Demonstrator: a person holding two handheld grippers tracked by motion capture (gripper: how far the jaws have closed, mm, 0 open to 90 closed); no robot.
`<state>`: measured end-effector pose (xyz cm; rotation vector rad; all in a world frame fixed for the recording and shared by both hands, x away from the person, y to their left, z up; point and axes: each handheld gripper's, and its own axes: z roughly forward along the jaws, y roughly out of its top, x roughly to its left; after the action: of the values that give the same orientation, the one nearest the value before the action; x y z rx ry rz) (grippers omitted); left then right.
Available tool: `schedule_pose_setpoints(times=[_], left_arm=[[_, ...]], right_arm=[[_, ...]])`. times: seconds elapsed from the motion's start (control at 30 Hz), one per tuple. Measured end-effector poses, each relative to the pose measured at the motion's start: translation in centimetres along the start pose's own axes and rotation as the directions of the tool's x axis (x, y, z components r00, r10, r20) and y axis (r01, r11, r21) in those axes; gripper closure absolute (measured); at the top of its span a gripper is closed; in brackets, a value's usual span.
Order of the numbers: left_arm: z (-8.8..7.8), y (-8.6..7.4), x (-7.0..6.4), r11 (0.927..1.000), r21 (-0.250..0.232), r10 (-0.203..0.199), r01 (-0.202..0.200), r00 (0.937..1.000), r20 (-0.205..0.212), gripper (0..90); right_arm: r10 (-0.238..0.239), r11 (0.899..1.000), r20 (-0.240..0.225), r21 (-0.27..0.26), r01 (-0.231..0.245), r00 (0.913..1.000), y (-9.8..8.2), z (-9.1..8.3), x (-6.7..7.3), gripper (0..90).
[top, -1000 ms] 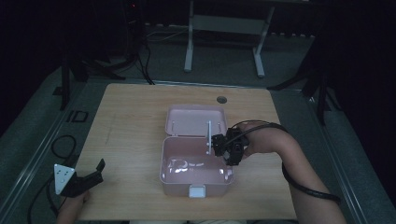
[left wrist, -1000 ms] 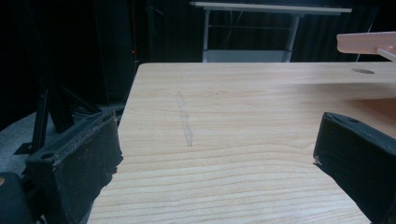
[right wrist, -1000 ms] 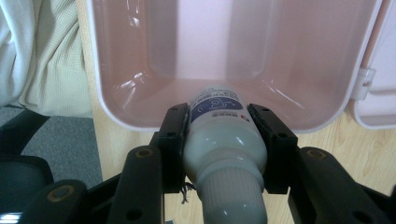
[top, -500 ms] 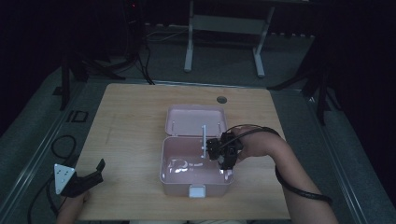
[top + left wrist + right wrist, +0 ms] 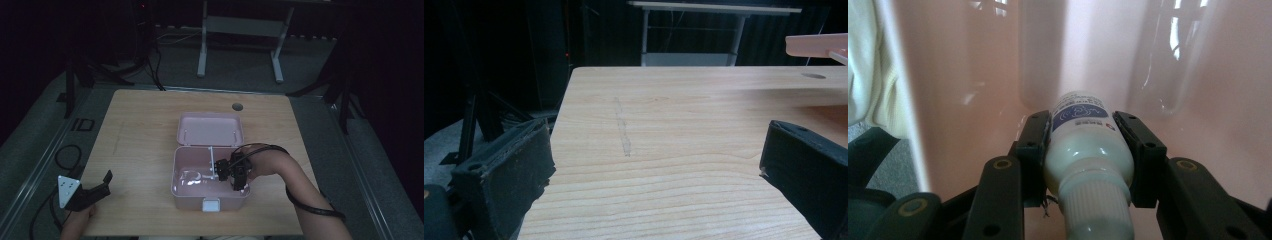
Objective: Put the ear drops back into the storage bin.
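Bottle (image 5: pixel 1088 150) of white plastic, with a ribbed white cap toward the camera and a blue printed label on its far end, sits clamped between the two black fingers (image 5: pixel 1032 145) of the right gripper (image 5: pixel 1088 125), centre of the right gripper view. Pads press on both sides of its body. Around it rise the glossy pink inner walls of the box (image 5: pixel 192 195).

In the high view the right gripper (image 5: pixel 231 172) is inside the right half of that open pink box, just right of the frame's centre, with the person's right hand (image 5: pixel 265 162) and forearm coming in from the lower right. The box's lid (image 5: pixel 210 129) lies folded back just above it, and a pale latch (image 5: pixel 210 205) marks the near wall. Something clear and shiny lies in the left half of the box; what it is cannot be told.

The left gripper (image 5: pixel 87 192) rests at the lower left of the high view, near the edge of the wooden tabletop (image 5: pixel 145 130), well apart from the box. In the left gripper view its fingers (image 5: pixel 509 175) stand wide apart with bare tabletop between them.
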<state>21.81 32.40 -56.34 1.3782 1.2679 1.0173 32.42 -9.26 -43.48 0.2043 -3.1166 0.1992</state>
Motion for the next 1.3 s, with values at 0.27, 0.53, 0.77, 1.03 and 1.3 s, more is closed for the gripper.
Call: schedule_pose_setpoints(times=[0.27,0.53,0.77,1.03,1.3], left_arm=[[0.0,0.0,0.0,1.0,0.0,-0.001,0.001,1.0,0.0,0.9],[0.0,0.0,0.0,1.0,0.0,0.0,0.0,1.0,0.003,1.0],[0.0,0.0,0.0,1.0,0.001,0.0,0.0,1.0,0.003,1.0],[0.0,0.0,0.0,1.0,0.001,0.001,-0.001,1.0,0.004,0.9],[0.0,0.0,0.0,1.0,0.001,0.002,-0.002,1.0,0.006,0.9]], right_arm=[[-0.011,0.999,0.007,0.031,0.011,0.9999,0.9,1.8,-0.5,59.8],[-0.032,0.997,-0.012,0.072,0.032,0.9994,1.6,3.6,-0.5,59.8],[-0.009,0.997,-0.03,0.075,0.012,0.9995,1.8,4.7,-0.8,59.8],[0.027,0.997,-0.042,0.067,-0.024,0.9988,1.8,5.2,-1.3,59.7],[0.022,0.997,-0.056,0.079,-0.018,0.9982,1.9,6.0,-1.3,59.0]])
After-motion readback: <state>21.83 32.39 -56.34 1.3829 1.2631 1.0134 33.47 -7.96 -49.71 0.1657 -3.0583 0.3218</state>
